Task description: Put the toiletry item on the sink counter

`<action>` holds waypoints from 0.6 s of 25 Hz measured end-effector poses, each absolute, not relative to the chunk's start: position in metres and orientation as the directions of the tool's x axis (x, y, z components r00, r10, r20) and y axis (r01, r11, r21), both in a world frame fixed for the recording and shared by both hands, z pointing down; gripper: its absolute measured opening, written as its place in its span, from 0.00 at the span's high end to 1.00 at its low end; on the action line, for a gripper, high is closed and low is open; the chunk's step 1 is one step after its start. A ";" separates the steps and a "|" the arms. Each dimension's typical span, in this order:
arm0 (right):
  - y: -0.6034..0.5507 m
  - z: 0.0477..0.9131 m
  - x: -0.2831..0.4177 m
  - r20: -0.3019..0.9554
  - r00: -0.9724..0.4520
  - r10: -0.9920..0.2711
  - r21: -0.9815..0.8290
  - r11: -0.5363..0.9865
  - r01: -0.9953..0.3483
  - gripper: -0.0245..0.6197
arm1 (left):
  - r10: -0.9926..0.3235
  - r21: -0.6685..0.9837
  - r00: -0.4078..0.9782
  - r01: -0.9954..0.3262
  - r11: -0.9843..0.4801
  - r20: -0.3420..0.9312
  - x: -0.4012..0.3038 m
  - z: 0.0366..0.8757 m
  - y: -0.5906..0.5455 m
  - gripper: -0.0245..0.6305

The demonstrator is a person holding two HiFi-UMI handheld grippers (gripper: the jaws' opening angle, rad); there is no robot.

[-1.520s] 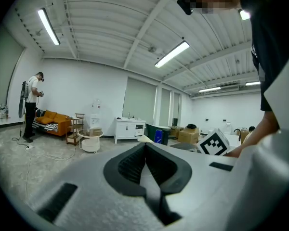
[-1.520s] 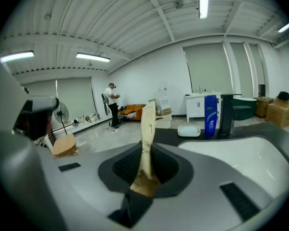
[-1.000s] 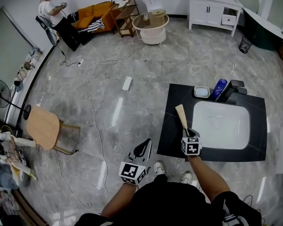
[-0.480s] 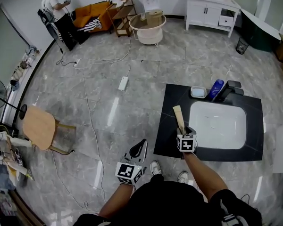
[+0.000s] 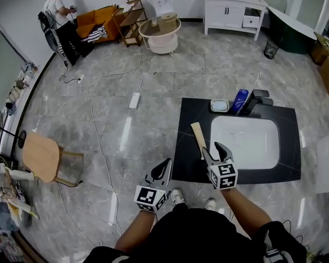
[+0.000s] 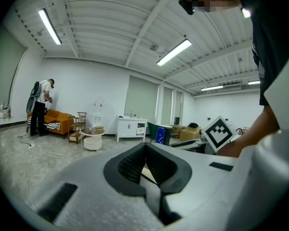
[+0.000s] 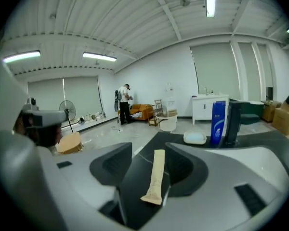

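Observation:
The toiletry item (image 5: 198, 136), a long beige paper-wrapped packet, lies flat on the black sink counter (image 5: 185, 166) left of the white basin (image 5: 244, 141). My right gripper (image 5: 212, 149) sits just behind the packet's near end, its jaws opening, pads off it. In the right gripper view the packet (image 7: 155, 174) lies on the counter between the spread fingers of the right gripper (image 7: 151, 159), touching neither. My left gripper (image 5: 163, 170) hangs over the floor beside the counter's left edge. It looks shut and empty, as the left gripper view also shows (image 6: 145, 150).
A soap dish (image 5: 219, 106), blue bottle (image 5: 240, 99) and black faucet (image 5: 256, 99) stand along the counter's far edge. A wooden chair (image 5: 41, 156), a power strip (image 5: 134, 100) with cables, a round tub (image 5: 160, 34), a white cabinet (image 5: 230, 7) and a person (image 5: 57, 18) are farther off.
The right gripper's jaws have spread apart and let go of the packet, which now rests on the counter. The gripper has drawn back a little toward me.

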State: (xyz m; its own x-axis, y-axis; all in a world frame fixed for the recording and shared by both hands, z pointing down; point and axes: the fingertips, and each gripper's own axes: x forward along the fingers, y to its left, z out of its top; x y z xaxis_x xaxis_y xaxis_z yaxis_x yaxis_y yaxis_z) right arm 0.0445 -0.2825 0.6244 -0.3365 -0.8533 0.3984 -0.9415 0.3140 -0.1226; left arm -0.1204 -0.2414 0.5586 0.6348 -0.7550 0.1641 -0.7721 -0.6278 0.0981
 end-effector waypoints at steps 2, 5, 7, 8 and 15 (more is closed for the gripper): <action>-0.276 0.599 0.049 0.357 -0.347 -0.867 -0.110 0.330 -0.937 0.65 | -0.747 0.093 0.646 -0.762 -0.640 0.153 -0.112 0.554 -0.243 0.95; -0.265 0.571 0.052 0.322 -0.362 -0.875 -0.098 0.349 -0.932 0.68 | -0.749 0.083 0.648 -0.761 -0.643 0.138 -0.107 0.546 -0.248 0.95; -0.257 0.552 0.056 0.288 -0.364 -0.886 -0.080 0.357 -0.931 0.74 | -0.754 0.076 0.645 -0.764 -0.641 0.127 -0.106 0.540 -0.253 0.95; -0.253 0.543 0.059 0.269 -0.363 -0.892 -0.068 0.359 -0.931 0.78 | -0.754 0.073 0.646 -0.763 -0.642 0.121 -0.105 0.536 -0.254 0.95; -0.236 0.503 0.089 0.164 -0.335 -0.928 -0.074 0.327 -0.942 0.93 | -0.730 0.077 0.677 -0.736 -0.673 0.090 -0.079 0.523 -0.249 0.95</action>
State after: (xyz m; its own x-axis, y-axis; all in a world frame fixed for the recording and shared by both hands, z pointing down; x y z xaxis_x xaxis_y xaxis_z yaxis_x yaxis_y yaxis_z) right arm 0.0890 -0.2359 0.5027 -0.3345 -0.9279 0.1644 -0.9423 0.3266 -0.0742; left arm -0.0790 -0.2493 0.5227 0.6773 -0.7301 0.0901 -0.7357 -0.6729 0.0772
